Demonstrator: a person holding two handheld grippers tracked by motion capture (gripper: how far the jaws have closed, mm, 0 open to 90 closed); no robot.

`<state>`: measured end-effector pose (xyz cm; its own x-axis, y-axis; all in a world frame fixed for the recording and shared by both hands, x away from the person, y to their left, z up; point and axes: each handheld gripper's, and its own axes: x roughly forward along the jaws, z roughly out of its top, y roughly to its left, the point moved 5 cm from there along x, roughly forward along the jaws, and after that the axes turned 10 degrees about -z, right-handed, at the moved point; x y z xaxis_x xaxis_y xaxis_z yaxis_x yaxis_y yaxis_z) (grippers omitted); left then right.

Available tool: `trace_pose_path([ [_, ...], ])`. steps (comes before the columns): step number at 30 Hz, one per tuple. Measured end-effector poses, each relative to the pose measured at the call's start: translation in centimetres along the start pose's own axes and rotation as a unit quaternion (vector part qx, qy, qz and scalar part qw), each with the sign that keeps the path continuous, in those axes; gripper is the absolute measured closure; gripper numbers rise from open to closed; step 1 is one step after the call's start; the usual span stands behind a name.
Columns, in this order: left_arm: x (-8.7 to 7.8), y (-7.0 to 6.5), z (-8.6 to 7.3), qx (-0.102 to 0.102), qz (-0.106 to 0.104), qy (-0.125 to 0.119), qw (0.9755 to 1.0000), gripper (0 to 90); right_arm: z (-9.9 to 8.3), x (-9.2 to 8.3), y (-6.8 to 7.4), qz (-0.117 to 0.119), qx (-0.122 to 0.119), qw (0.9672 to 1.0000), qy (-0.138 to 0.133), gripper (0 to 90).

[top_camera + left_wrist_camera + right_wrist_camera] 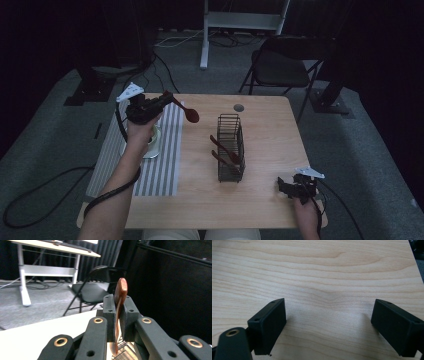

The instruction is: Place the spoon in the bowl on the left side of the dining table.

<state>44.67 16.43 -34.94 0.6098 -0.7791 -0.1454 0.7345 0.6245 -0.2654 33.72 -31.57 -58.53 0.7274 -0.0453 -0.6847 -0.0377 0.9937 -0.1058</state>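
Right hand-held gripper (286,186) sits low at the near right corner of the desk (270,200), jaws wide apart, nothing between them, bare wood grain under it in the right gripper view.

Left forearm runs up over the striped placemat (162,172); a white cup (152,145) stands on the mat just under the hand.

Left hand-held gripper (167,100) is held up above the mat's far end, clamped on a dark red-brown wooden spoon (189,112). In the left gripper view the spoon (120,297) stands edge-on between the pads, bowl sticking out past the fingertips toward the wire basket (231,150).

The basket is mid-desk and apart from the spoon, with two similar spoons already leaning inside.

Risks, as I read it:
- grip is on a thin handle, so the spoon could pivot in the pads if the bowl clips the basket rim
- the basket is light wire, nothing holding it, and a snag could tip or shove it
- the arm passes close above the cup and could knock it

Desk is light wood with a small round grommet (239,107) at the far edge. Beyond that are grey carpet, cables, a black folding chair (280,65), a white table frame (240,22) and black curtains. The room is dim.
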Motion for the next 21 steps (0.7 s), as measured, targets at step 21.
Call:
trace_pose_path([
  [21, -7.0, 4.9, -3.0, -0.032, 0.084, -0.008, 0.9959, 84.0, 0.0, 0.0, 0.0, 0.0, 0.0, 1.0, 0.0, 11.9],
])
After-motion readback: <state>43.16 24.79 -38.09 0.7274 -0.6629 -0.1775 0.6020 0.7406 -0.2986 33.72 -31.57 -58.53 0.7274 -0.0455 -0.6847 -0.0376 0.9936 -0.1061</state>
